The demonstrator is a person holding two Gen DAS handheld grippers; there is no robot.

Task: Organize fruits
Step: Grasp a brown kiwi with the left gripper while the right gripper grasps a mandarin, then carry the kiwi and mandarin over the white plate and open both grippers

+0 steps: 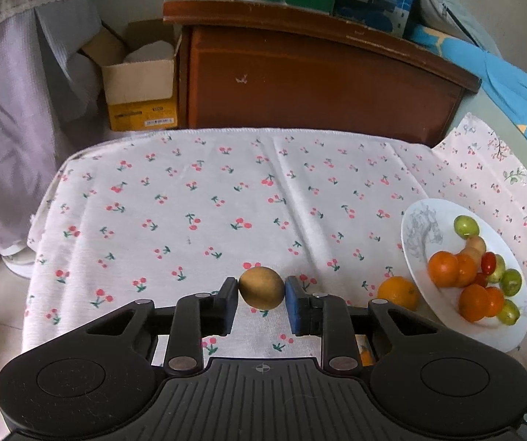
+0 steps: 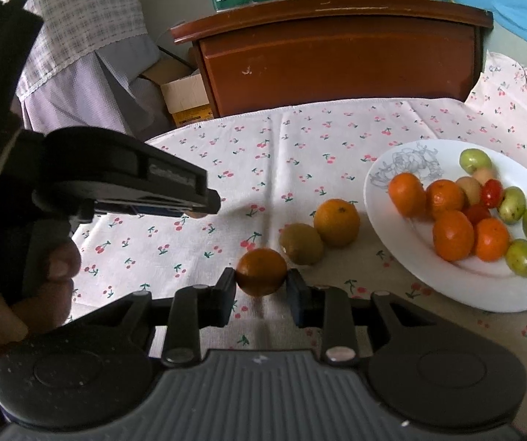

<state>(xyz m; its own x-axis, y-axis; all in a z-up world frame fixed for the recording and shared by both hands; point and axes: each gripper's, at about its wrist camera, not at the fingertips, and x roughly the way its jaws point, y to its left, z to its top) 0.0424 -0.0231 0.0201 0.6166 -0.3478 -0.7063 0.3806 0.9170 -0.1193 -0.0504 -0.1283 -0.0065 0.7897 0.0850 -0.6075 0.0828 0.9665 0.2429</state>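
A: Where is the plate (image 1: 416, 220)?

B: On the tabletop (image 1: 189, 202), off to the right of both hands. It already has oranges, green fruits and small red ones in it.

A: Which hand is closer to it?

B: I think the right one. In its view the plate (image 2: 384, 198) sits near, just right of the jaws. From the left view it lies further to the side.

A: What do the right jaws (image 2: 261, 286) have?

B: They are squeezed onto a small orange (image 2: 261, 271), one pad on each side.

A: And the left jaws (image 1: 262, 294)?

B: They are squeezed onto a brown fruit (image 1: 262, 286). It is a bit egg-shaped, with its long way running from pad to pad.

A: How do the hands point?

B: Both tip forward and down at the cloth.

A: Is any fruit loose?

B: Yes. A big orange (image 2: 337, 222) and a kiwi (image 2: 301, 243) lie touching, just left of the plate
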